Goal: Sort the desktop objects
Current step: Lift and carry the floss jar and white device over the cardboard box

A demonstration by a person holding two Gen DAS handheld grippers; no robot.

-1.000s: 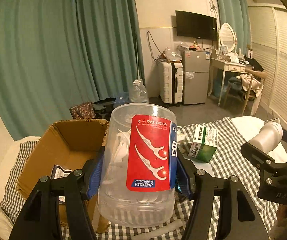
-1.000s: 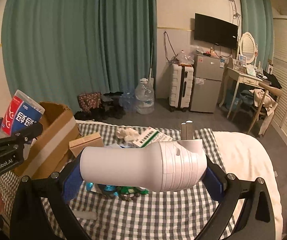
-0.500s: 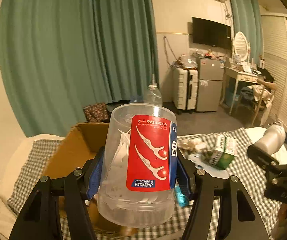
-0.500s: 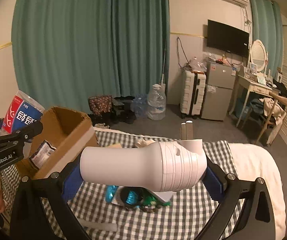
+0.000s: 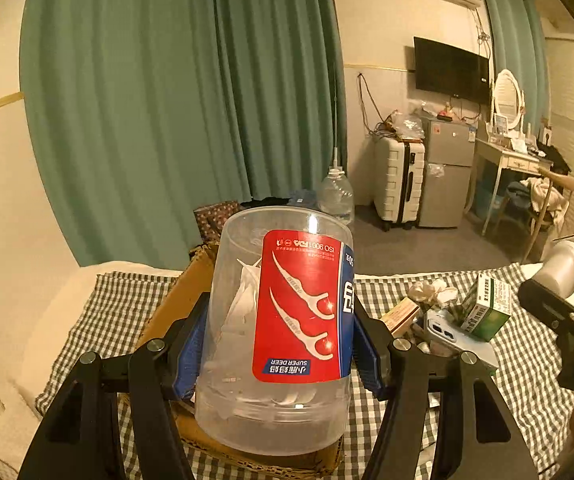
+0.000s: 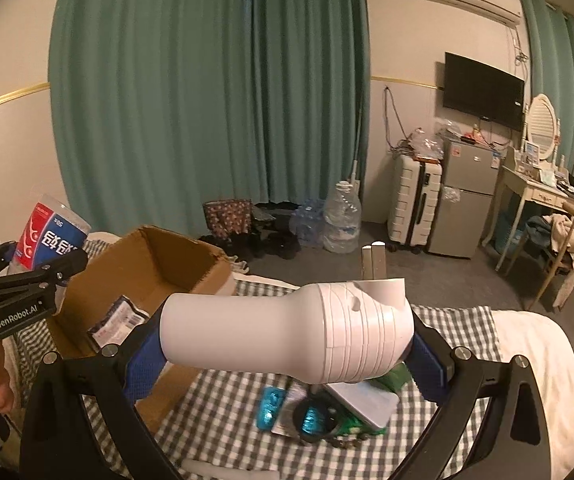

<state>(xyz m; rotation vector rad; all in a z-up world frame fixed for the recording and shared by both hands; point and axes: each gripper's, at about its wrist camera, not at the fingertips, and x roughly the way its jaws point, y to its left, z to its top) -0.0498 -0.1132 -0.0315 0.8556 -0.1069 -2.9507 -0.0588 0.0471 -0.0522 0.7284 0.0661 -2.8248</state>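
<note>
Left fingers [image 5: 191, 344] clamp the floss jar [image 5: 283, 328] from both sides, blue pads flush on its clear wall. Jar is upside down going by the label text, partly filled with white floss picks. It hangs in the left gripper [image 5: 281, 354] above the near edge of the box [image 5: 185, 292]; no contact visible between them.

Right fingers [image 6: 143, 356] grip the white bottle [image 6: 287, 338] lying sideways across the right gripper [image 6: 287, 354], plain end left, ribbed wider end right. A torn flap of label sticks up at the ribbed end. Bottle is in the air over the checked cloth [image 6: 223, 404].

Right wrist view: box is open, sitting on the cloth to the left, one flat packet [image 6: 117, 322] inside on the bottom. Left gripper with jar [image 6: 49, 236] shows at far left, just beside the box's left wall.

Loose pile on the cloth right of the box: green carton [image 5: 487, 306] tilted on a phone [image 5: 445, 330], a small tan carton [image 5: 401, 314], crumpled tissue [image 5: 427, 290]. In the right wrist view the same pile sits under the bottle, with a teal foil blister [image 6: 271, 408] at its left edge.

Cloth covers what looks like a bed, not a worktop. Green curtain [image 5: 183, 104] behind.
</note>
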